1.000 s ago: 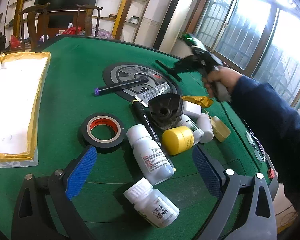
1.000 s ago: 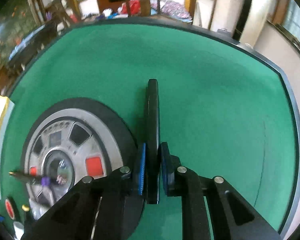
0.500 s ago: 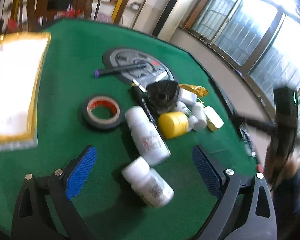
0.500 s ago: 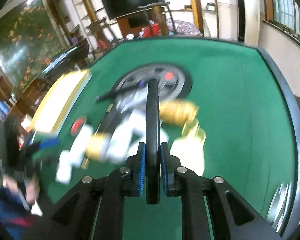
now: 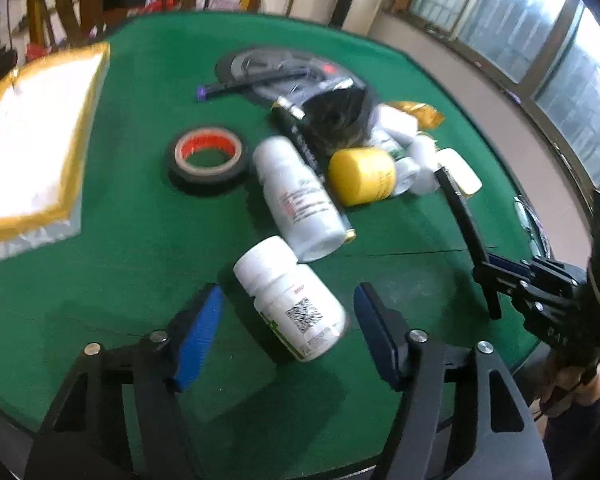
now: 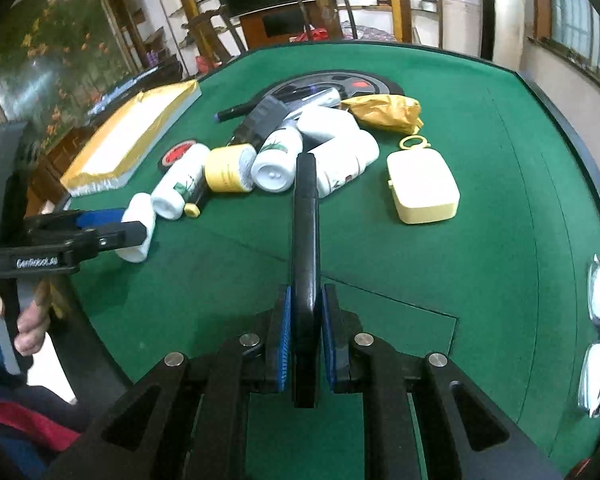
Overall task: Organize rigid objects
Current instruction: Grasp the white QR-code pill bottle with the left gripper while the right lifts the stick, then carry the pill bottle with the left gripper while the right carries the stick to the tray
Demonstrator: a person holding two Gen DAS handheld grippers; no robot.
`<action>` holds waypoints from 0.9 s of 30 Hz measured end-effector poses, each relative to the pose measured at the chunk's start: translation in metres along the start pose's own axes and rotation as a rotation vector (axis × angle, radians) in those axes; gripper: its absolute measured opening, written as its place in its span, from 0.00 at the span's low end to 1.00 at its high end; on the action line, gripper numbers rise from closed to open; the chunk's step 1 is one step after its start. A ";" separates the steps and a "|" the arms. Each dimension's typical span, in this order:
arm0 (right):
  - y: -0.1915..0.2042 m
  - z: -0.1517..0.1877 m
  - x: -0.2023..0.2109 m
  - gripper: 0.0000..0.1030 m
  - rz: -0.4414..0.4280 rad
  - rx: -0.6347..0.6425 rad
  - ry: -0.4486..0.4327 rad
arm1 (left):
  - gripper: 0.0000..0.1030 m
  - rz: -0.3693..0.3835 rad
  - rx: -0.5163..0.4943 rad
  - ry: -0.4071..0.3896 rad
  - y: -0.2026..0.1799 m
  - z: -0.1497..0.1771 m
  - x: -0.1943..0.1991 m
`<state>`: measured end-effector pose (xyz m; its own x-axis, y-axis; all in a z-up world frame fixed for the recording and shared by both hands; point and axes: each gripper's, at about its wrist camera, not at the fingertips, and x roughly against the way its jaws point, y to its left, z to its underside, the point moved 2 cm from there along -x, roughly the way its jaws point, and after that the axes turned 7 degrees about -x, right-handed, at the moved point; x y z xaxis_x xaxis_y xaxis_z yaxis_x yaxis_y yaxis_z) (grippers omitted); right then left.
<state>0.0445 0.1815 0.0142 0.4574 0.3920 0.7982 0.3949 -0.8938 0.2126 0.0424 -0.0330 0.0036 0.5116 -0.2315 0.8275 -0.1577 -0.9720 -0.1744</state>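
Observation:
A white pill bottle [image 5: 292, 300] with a QR label lies on its side on the green table [image 5: 140, 240]. My left gripper [image 5: 290, 300] straddles it and its jaws are closing; a narrow gap still shows between each blue pad and the bottle. The right wrist view shows the same left gripper [image 6: 136, 228] around that bottle [image 6: 138, 216]. My right gripper [image 6: 306, 292] is shut on a long flat black bar [image 6: 306, 220] that sticks out forward. In the left wrist view the right gripper [image 5: 486, 276] hovers near the table's right edge with the bar [image 5: 460, 216].
A pile lies mid-table: larger white bottle [image 5: 300, 200], yellow jar [image 5: 360, 176], black tape roll [image 5: 206, 156], purple-capped marker [image 5: 252, 82], gold bag [image 6: 388, 112], pale yellow case [image 6: 422, 186]. A gold-rimmed white tray [image 5: 32, 140] sits left. Glasses [image 6: 598, 312] rest at the right edge.
My left gripper's jaws have narrowed around the QR bottle and the view has tipped down. My right gripper swung from the far side to the near right edge, still holding the black bar.

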 end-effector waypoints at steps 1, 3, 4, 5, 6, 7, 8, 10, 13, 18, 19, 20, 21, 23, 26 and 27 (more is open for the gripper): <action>0.002 0.002 -0.004 0.13 0.002 0.005 0.000 | 0.62 -0.012 0.001 -0.006 0.000 -0.001 0.000; 0.002 0.003 -0.008 0.13 0.004 0.012 0.004 | 0.56 -0.014 0.014 0.004 0.002 -0.004 -0.002; 0.001 0.003 -0.009 0.13 0.008 0.014 0.004 | 0.50 -0.009 0.020 0.005 0.002 -0.005 -0.002; 0.001 0.004 -0.010 0.13 0.008 0.016 0.007 | 0.48 -0.012 0.022 0.011 0.002 -0.006 -0.003; -0.001 0.005 -0.010 0.13 0.007 0.015 0.013 | 0.45 -0.023 0.017 0.019 0.002 -0.006 -0.003; -0.001 0.004 -0.011 0.13 0.008 0.017 0.015 | 0.42 -0.029 0.015 0.022 0.002 -0.006 -0.003; 0.000 0.004 -0.011 0.13 0.007 0.022 0.016 | 0.41 -0.034 0.011 0.024 0.002 -0.006 -0.003; 0.003 0.004 -0.013 0.13 0.016 0.042 0.025 | 0.42 -0.035 0.000 0.025 0.002 -0.006 -0.003; 0.007 0.004 -0.014 0.15 0.035 0.073 0.033 | 0.41 -0.023 -0.003 0.026 0.003 -0.007 -0.003; 0.016 0.003 -0.019 0.41 0.077 0.128 0.050 | 0.42 -0.018 -0.009 0.029 0.003 -0.010 -0.005; 0.019 0.004 -0.019 0.40 0.086 0.149 0.043 | 0.42 -0.024 -0.023 0.024 0.002 -0.010 -0.005; 0.020 0.005 -0.019 0.31 0.071 0.154 0.044 | 0.41 -0.034 -0.041 0.019 0.000 -0.010 -0.005; 0.021 0.005 -0.018 0.24 0.060 0.152 0.042 | 0.41 -0.036 -0.047 0.009 0.001 -0.009 -0.004; 0.021 0.005 -0.017 0.13 0.073 0.153 0.042 | 0.41 -0.028 -0.039 -0.001 0.003 -0.008 -0.003; 0.017 0.008 -0.014 0.13 0.049 0.110 0.036 | 0.41 -0.008 -0.031 -0.026 0.007 -0.005 0.002; 0.016 0.009 -0.011 0.13 0.032 0.090 0.036 | 0.41 -0.005 -0.029 -0.034 0.008 -0.004 0.005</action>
<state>0.0526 0.1648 0.0035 0.4429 0.3538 0.8238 0.4513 -0.8819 0.1361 0.0402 -0.0422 0.0090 0.5411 -0.2280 0.8095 -0.1790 -0.9717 -0.1540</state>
